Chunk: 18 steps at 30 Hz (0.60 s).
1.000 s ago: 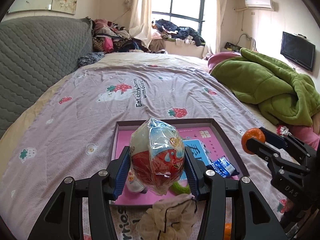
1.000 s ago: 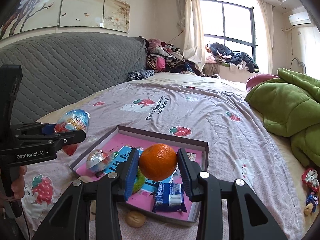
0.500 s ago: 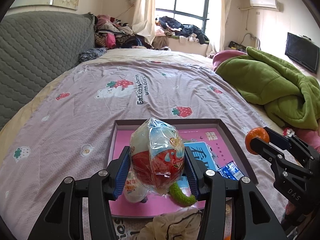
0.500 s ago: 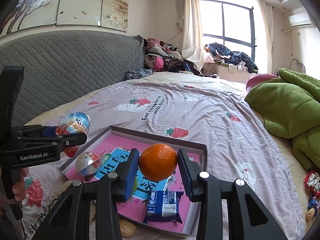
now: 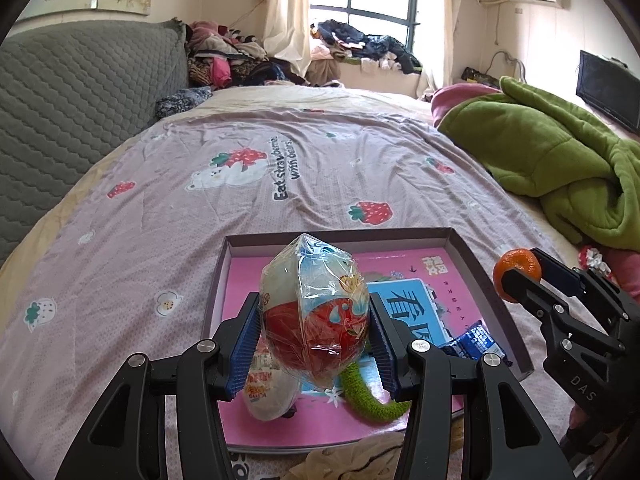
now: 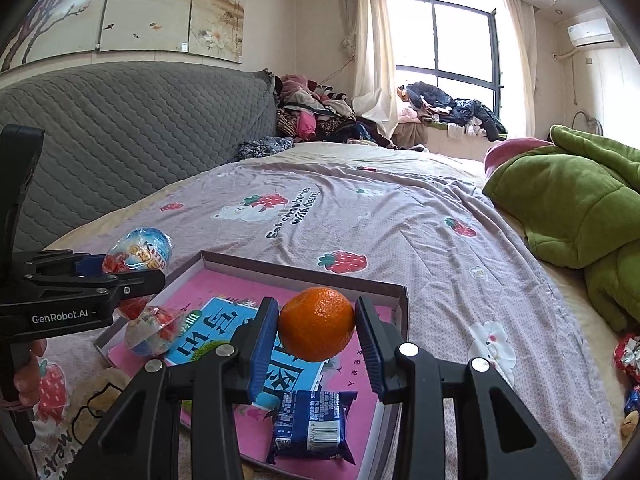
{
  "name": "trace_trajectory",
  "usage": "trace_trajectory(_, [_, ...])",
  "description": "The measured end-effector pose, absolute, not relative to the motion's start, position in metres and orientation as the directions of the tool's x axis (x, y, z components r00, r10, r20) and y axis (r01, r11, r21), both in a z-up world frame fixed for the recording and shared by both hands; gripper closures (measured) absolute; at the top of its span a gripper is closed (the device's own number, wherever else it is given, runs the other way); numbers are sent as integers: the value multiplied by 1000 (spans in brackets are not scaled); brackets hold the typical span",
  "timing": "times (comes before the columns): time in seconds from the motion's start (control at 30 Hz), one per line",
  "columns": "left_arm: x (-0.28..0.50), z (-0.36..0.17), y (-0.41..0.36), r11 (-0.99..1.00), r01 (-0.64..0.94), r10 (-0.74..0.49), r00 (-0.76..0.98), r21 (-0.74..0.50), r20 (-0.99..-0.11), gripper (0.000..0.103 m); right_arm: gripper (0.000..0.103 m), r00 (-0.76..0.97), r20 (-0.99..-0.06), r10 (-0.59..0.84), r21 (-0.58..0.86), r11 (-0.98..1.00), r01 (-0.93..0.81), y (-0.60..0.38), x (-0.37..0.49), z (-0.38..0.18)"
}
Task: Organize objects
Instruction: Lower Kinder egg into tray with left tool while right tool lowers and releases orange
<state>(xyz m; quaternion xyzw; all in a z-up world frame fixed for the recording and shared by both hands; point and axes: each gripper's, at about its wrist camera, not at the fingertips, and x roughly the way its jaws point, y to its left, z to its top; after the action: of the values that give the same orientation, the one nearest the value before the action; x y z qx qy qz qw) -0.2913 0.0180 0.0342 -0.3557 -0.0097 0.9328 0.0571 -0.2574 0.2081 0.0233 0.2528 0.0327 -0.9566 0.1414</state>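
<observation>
The left tongs (image 5: 314, 336) squeeze a big plastic-wrapped red and white toy egg (image 5: 314, 312), held above the near end of the shallow pink-lined box tray (image 5: 340, 235) on the bed. The right tongs (image 6: 316, 334) squeeze a round orange (image 6: 316, 329) above the tray's middle. A blue snack packet (image 6: 310, 426) lies inside the tray.

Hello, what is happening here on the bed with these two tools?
A person is tidying small things into a shallow pink-lined box on the bed. The left gripper is shut on a wrapped toy egg above the box. The right gripper is shut on an orange, also over the box. Inside lie another wrapped egg, a blue snack packet and a green curved piece.
</observation>
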Motion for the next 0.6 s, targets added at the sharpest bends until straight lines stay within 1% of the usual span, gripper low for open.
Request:
trace_trajectory(0.23, [-309, 21, 27, -994, -99, 102, -718, -43, -688, 50, 63, -813, -527, -249, 29, -961, 275, 211, -273, 5])
trace_trajectory(0.6, [-340, -2, 43, -992, -118, 111, -655, -44, -747, 50, 63, -755, -623, -206, 44, -972, 229, 215, -294, -32])
